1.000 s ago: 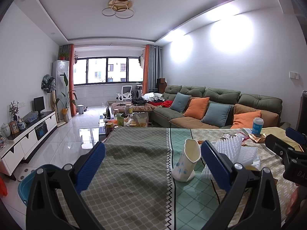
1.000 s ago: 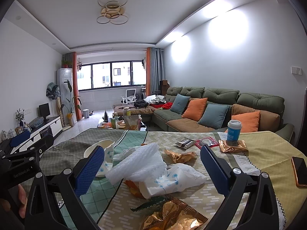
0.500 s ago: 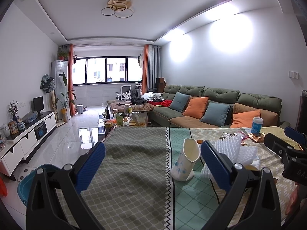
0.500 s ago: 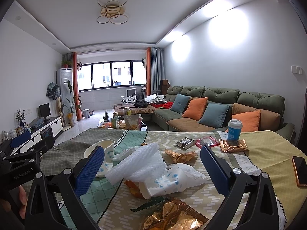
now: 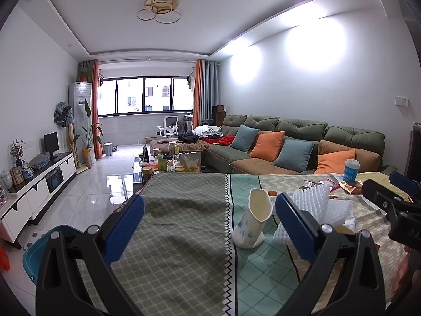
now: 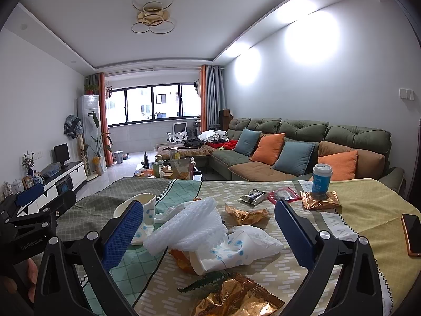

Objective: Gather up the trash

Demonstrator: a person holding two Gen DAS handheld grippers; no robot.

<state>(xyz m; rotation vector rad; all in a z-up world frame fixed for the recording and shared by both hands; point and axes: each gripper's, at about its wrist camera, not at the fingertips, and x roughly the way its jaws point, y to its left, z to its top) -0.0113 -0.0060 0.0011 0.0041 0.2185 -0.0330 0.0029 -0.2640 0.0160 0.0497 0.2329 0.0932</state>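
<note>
Trash lies on the patterned tablecloth. In the right wrist view there is white foam netting, a crumpled white paper bag, gold foil wrappers, a dark packet, a red packet and a blue paper cup. A white paper cup lies tipped over by the foam netting. My left gripper is open and empty above the cloth, left of the cup. My right gripper is open and empty over the pile.
A phone lies at the table's right edge. A teal bin stands on the floor at the table's left. A sofa with cushions is behind the table, a cluttered coffee table beyond.
Both grippers have barely drifted and stay open. Nothing on the table has moved.
</note>
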